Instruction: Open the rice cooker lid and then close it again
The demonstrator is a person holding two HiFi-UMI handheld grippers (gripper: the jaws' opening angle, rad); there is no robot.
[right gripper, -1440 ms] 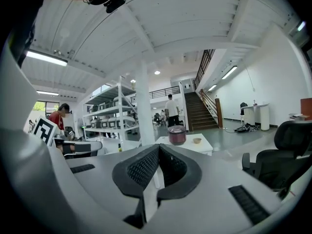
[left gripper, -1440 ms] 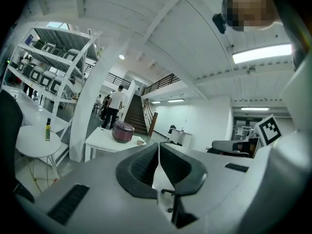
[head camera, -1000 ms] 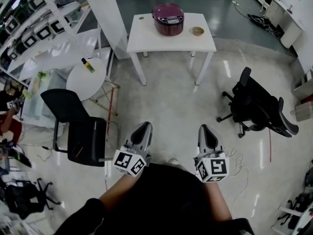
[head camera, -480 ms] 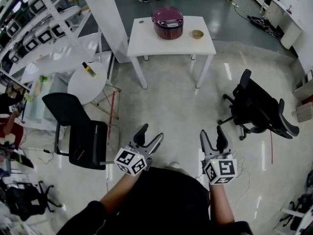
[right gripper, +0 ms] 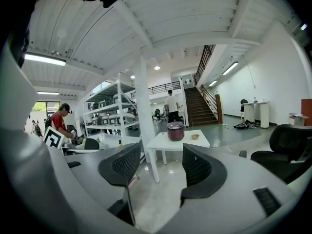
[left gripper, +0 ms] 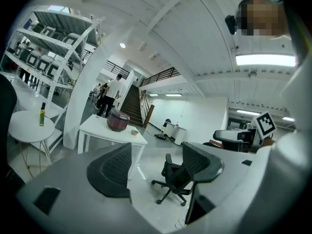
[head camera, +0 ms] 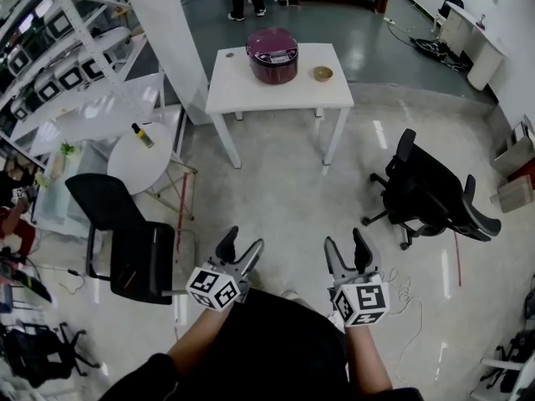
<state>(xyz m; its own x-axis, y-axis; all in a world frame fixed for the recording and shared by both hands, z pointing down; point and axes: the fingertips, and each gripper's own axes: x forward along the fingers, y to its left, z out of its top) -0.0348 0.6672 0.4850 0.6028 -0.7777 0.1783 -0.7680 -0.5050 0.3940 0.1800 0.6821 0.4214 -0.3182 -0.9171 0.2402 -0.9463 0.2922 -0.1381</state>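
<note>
Your left gripper (head camera: 242, 241) and right gripper (head camera: 344, 241) have just spread their fingers, with nothing between them. The rice cooker (head camera: 272, 55) sits closed on the tabletop (head camera: 251, 90), well ahead. Walking over, you could clip the office chair (head camera: 426, 195) or arrive off-centre and fumble the lid.

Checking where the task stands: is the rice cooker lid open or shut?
Shut: the lid lies flat on the cooker, which stands on the table.

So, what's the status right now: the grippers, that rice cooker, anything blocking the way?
Left gripper and right gripper just opened, nothing between jaws. Rice cooker lid shut, on white table, well ahead. Office chair right of the path.
</note>
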